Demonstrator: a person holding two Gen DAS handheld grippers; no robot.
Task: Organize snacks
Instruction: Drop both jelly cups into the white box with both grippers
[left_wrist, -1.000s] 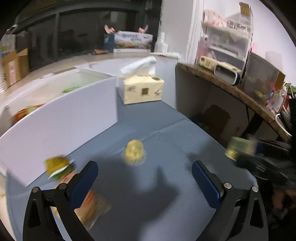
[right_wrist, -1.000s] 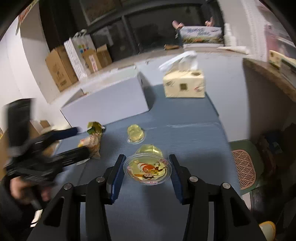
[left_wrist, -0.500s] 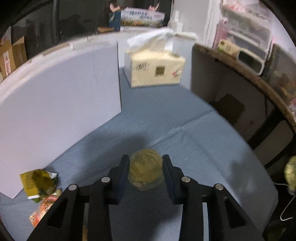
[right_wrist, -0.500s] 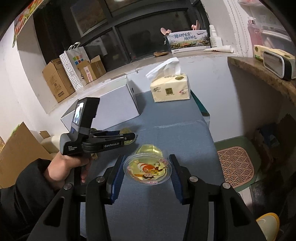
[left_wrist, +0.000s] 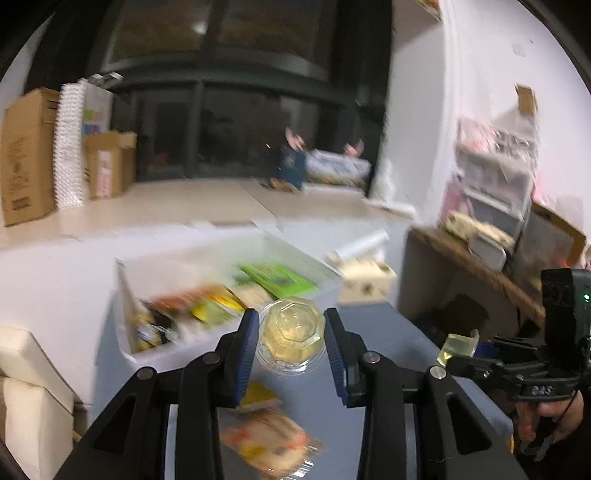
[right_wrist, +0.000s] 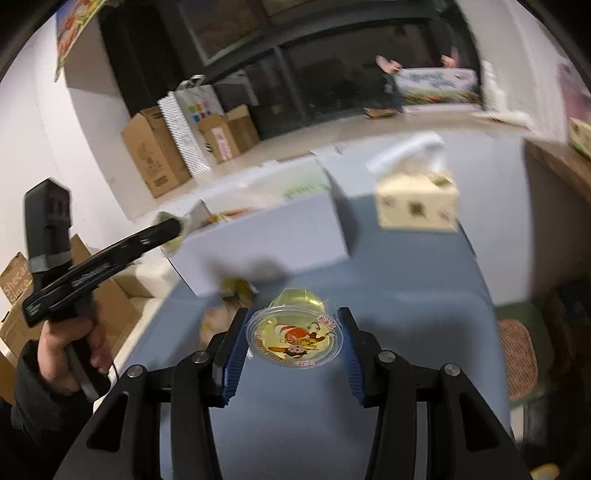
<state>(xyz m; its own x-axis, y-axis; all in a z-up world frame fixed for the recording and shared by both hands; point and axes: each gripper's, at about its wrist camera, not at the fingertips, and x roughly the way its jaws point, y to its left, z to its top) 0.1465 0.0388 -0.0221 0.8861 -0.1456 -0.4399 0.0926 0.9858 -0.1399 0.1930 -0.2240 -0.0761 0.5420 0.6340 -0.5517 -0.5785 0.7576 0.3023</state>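
— Blue desk (right_wrist: 406, 295), white box (left_wrist: 229, 288) already partly filled with packets. Left gripper (left_wrist: 291, 341) pinches 1 jelly cup (left_wrist: 291, 332), raised near the box!

— Right gripper (right_wrist: 291, 343) clamps another jelly cup (right_wrist: 293, 338) above the desk. 2 packets (left_wrist: 266, 439) left lying.
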